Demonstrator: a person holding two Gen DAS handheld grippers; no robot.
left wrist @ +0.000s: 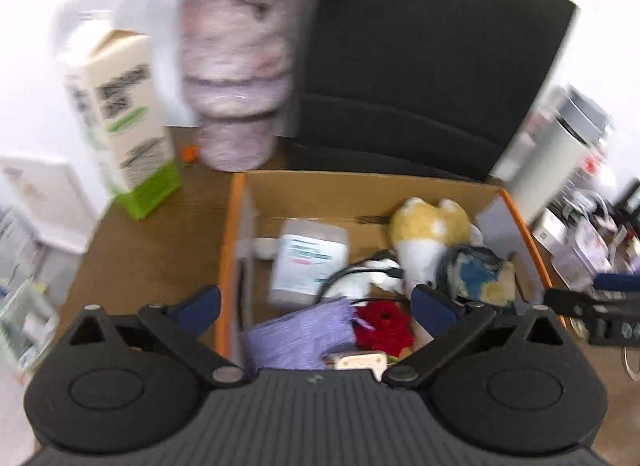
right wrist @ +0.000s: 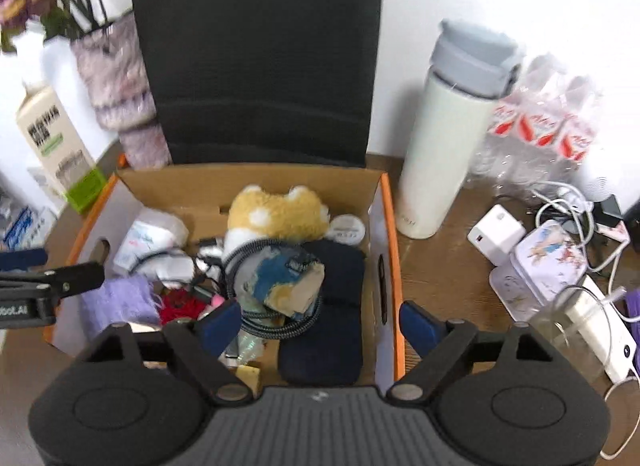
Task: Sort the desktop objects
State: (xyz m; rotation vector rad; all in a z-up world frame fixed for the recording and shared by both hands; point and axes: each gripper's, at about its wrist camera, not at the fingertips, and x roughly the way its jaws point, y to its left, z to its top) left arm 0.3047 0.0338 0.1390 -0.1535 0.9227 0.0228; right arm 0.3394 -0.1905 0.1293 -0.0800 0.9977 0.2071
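The orange-edged cardboard box is already holding the yellow plush toy. The white insulated bottle is standing just right of it. The right gripper and left gripper are hovering wide open, gripping nothing; the right should probably be approaching the bottle squarely.

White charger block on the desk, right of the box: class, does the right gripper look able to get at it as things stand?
Probably yes. The right gripper is open and holds nothing, and the white charger block sits exposed on the desk, beside the thermos. Only white cables nearby might snag.
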